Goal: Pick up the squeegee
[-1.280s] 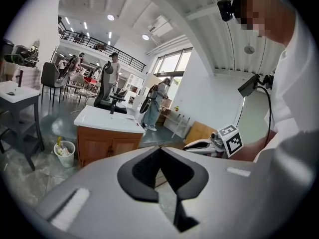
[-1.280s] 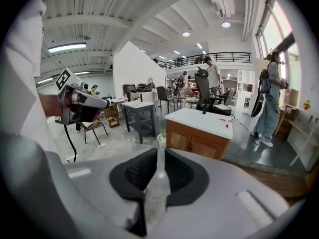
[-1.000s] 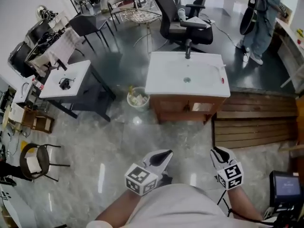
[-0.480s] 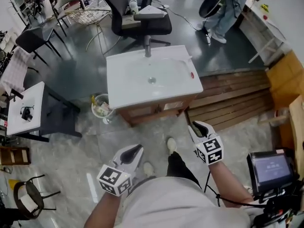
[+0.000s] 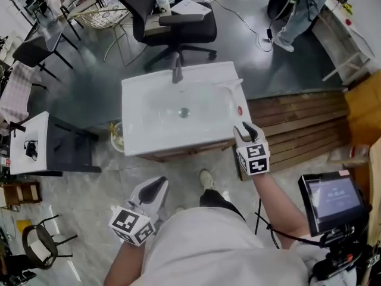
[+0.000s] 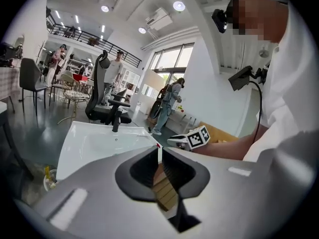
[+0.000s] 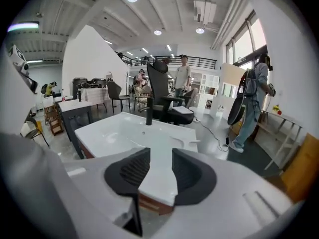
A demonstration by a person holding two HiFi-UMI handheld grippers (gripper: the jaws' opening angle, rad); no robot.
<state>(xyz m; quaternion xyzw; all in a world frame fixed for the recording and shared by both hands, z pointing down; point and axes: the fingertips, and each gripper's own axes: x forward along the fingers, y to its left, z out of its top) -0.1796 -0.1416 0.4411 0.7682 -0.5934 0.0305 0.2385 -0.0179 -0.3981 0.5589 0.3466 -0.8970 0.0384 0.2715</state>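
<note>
The white squeegee (image 5: 230, 83) lies on the back right corner of the white sink top (image 5: 138, 133); the right gripper view shows the squeegee (image 7: 192, 142) beyond the jaws. My right gripper (image 5: 246, 130) hovers at the sink's front right corner, pointing across the top. Its jaws (image 7: 160, 156) are opening and nothing is between them. My left gripper (image 5: 153, 187) hangs lower left, over the floor in front of the sink. In the left gripper view its jaws (image 6: 159, 153) stand almost together with nothing held. The black faucet (image 5: 177, 70) stands at the back.
A red spot (image 5: 240, 110) marks the sink's right rim. A black office chair (image 5: 172, 22) stands behind the sink, a bin (image 5: 116, 137) at its left, wooden slats (image 5: 297, 124) at its right. A small white table (image 5: 30, 145) is far left, a screen (image 5: 332, 198) lower right.
The person has walked up to the sink. Both grippers have come forward with them, and the right one has gone from open floor to the sink's front right corner.
</note>
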